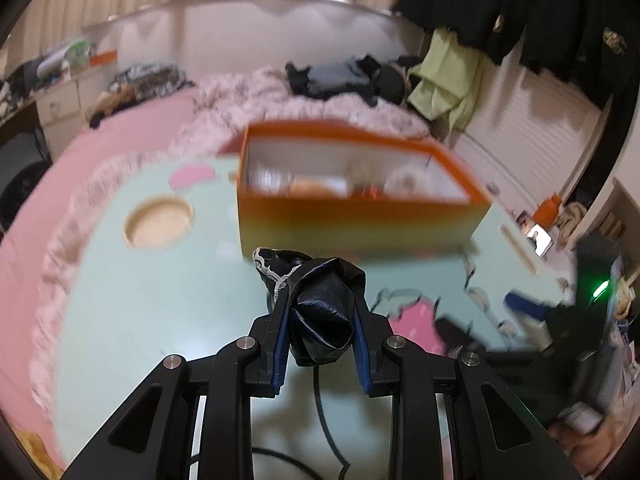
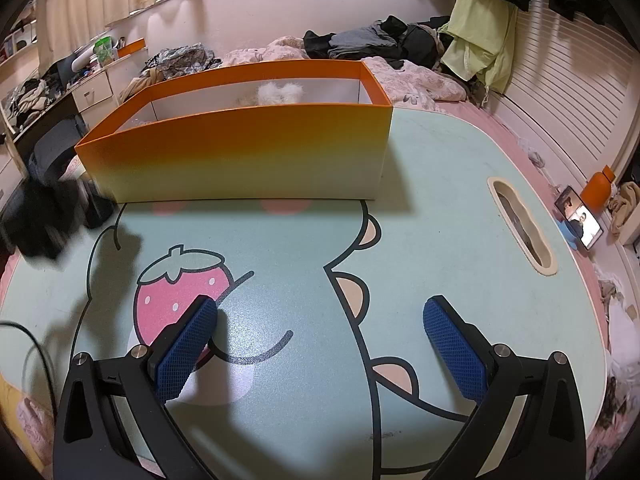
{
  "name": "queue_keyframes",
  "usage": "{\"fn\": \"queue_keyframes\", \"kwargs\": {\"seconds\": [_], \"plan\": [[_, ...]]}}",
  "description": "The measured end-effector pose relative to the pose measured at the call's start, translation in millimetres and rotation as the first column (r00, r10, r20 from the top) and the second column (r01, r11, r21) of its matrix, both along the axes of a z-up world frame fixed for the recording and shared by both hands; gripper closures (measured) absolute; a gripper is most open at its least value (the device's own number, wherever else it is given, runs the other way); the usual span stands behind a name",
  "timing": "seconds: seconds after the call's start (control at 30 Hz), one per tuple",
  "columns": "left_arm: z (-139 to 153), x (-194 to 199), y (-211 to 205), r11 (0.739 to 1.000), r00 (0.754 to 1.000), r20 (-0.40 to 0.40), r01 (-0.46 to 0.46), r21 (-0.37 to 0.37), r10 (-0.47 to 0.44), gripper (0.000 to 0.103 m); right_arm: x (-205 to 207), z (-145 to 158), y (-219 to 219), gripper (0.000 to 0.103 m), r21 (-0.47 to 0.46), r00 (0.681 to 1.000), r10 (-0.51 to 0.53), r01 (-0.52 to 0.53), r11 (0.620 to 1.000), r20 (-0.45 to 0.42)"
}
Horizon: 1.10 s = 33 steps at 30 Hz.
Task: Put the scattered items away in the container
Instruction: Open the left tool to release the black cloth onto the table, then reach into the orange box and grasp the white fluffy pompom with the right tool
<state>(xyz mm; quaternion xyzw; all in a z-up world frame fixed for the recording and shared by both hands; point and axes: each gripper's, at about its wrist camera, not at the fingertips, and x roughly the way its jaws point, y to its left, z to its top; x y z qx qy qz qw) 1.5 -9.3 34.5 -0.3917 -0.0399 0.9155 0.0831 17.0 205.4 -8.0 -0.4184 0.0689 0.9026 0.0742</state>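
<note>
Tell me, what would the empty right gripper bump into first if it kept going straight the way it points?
Probably the mint-green table top. The right gripper is open, tilted downward, with only the printed cartoon between its fingers. The orange box stands farther ahead, so it would likely come second, though depth is hard to judge.

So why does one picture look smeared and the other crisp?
Left wrist view: motion blur smears the orange box and room, while the black item in the left gripper stays sharp. Right wrist view: sharp box, only fisheye bending.

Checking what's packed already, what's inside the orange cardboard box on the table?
A white fluffy item lies in the orange cardboard box; left view shows more blurred contents. The near wall hides the floor.
</note>
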Motion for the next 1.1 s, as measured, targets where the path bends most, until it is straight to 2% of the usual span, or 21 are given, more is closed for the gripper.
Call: {"fn": "queue_keyframes", "kwargs": {"seconds": [0.03,0.07,0.1,0.13,0.17,0.2,0.3,0.43,0.5,0.57,0.67,0.73,0.8,0.97,1.07,1.1], "plan": [[-6.7,-0.3,-0.6,1.000,1.000,-0.005,-0.007,-0.007,0.007,0.075,0.2,-0.1,0.6,0.000,0.000,1.000,0.000,0.000,1.000,0.000],[-11.4,-0.2,0.5,1.000,1.000,-0.012,-0.015,-0.010,0.015,0.067,0.5,-0.2,1.2,0.000,0.000,1.000,0.000,0.000,1.000,0.000],[-13.5,-0.3,-0.8,1.000,1.000,-0.016,-0.018,0.001,0.018,0.049,0.9,-0.4,1.8,0.000,0.000,1.000,0.000,0.000,1.000,0.000],[-14.8,0.7,-2.5,1.000,1.000,-0.017,-0.023,0.017,0.023,0.035,1.1,-0.5,2.4,0.000,0.000,1.000,-0.001,0.001,1.000,-0.001],[-14.4,2.8,-4.8,0.999,0.999,-0.032,-0.024,0.042,0.025,0.015,1.3,-0.5,3.0,0.000,-0.001,1.000,-0.001,0.001,1.000,-0.001],[-15.4,6.4,-7.7,0.998,0.999,-0.046,-0.017,0.059,0.020,0.010,1.7,-0.6,3.4,0.000,-0.001,1.000,-0.001,0.001,1.000,-0.001],[-19.1,13.4,-9.6,0.997,0.998,-0.056,-0.014,0.076,0.018,0.010,2.5,-1.0,4.8,0.000,-0.001,1.000,-0.003,0.003,1.000,-0.001],[-23.3,16.3,-4.4,0.999,0.999,-0.048,-0.021,0.035,0.022,0.010,6.5,1.7,10.1,0.002,-0.040,0.999,0.015,-0.017,0.999,-0.030],[-21.7,19.1,-3.6,0.999,0.998,-0.063,-0.017,0.036,0.019,0.010,11.3,14.9,15.1,0.009,-0.058,0.995,0.023,-0.029,0.998,-0.097],[-20.3,20.7,-5.5,0.999,0.997,-0.073,-0.014,0.043,0.017,0.010,9.1,36.2,18.0,0.009,-0.065,0.988,0.036,-0.046,0.997,-0.149],[-19.5,22.3,-4.3,0.999,0.997,-0.080,-0.013,0.031,0.016,0.010,-14.3,68.4,23.2,0.018,-0.150,0.981,0.097,-0.123,0.981,-0.170],[-18.3,23.4,-3.3,1.000,0.996,-0.085,-0.007,0.022,0.009,0.010,-45.2,81.5,26.1,0.036,-0.191,0.980,0.132,-0.159,0.969,-0.147],[-17.1,25.0,-3.1,1.000,0.996,-0.092,-0.004,0.018,0.006,0.010,-74.2,82.4,23.0,0.046,-0.177,0.986,0.140,-0.154,0.972,-0.090],[-16.7,24.9,-2.4,1.000,0.996,-0.091,0.001,0.020,0.001,0.010,-126.2,64.1,19.5,0.047,-0.068,0.993,0.107,-0.104,0.992,0.040],[-17.5,23.6,-5.0,0.999,0.997,-0.083,-0.002,0.033,0.005,0.010,-142.4,46.4,20.8,0.066,-0.082,0.984,0.121,-0.111,0.990,0.130],[-17.0,23.8,-4.4,0.999,0.996,-0.085,-0.004,0.035,0.007,0.010,-143.9,42.2,21.4,0.077,-0.098,0.981,0.129,-0.115,0.989,0.148]]}}
